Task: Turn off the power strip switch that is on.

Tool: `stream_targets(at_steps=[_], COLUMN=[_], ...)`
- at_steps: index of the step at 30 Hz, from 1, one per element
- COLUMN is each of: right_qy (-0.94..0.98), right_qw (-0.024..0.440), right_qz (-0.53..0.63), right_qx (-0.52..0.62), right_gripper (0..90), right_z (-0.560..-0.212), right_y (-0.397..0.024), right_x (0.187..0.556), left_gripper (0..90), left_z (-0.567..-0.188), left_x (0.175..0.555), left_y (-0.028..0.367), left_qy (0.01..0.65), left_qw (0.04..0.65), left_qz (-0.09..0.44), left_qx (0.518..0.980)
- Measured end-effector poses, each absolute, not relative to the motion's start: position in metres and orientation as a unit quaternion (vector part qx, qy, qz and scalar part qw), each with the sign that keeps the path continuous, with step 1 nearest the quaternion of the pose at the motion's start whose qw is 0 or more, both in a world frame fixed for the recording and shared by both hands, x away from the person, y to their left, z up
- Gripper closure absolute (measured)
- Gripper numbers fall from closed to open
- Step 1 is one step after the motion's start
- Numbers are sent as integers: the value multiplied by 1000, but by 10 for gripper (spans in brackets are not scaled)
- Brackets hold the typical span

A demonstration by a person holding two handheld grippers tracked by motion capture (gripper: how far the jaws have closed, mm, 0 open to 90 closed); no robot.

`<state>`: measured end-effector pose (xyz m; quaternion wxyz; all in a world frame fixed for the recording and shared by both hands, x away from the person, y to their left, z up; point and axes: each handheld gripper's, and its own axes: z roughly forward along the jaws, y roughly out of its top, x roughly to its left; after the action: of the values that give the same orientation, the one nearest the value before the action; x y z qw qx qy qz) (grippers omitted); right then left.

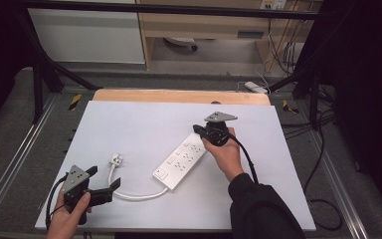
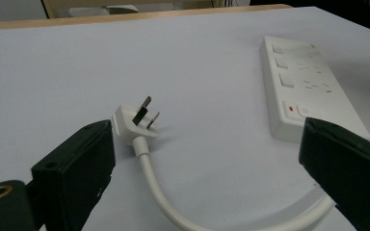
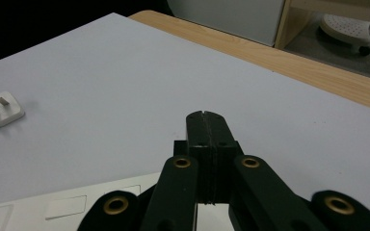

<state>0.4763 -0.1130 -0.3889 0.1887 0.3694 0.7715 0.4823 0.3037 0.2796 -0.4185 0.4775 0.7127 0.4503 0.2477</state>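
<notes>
Left gripper [image 1: 102, 183]: jaws spread wide, aimed at the plug [image 2: 134, 120], nothing held.
Right gripper [image 3: 206, 126]: jaws pressed together, empty, over the power strip [image 1: 182, 158]'s far end.
Plug: prongs up, left of the strip.
Step, likely: steady the strip, pinch the plug.

The bottom edge of the right gripper view cuts off the long white plastic power strip [image 3: 77, 207], and the closed black right gripper [image 3: 206, 126] covers its middle. The markings beside its sockets are too small to read.
</notes>
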Motion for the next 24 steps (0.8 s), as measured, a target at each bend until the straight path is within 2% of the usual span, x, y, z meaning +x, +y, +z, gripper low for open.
stream_targets(at_steps=[20,24], right_qy=[761,757], right_qw=[199,200], right_qz=[498,503], right_qx=[366,367], right_gripper=[900,844], right_z=[-367,-362], right_y=[-129,-133], right_x=[466,464], left_gripper=[57,57], left_z=[-419,-419], left_x=[304,304], left_y=[280,280], left_qy=[451,451], left_qw=[477,477], left_qz=[248,248], left_qx=[713,712])
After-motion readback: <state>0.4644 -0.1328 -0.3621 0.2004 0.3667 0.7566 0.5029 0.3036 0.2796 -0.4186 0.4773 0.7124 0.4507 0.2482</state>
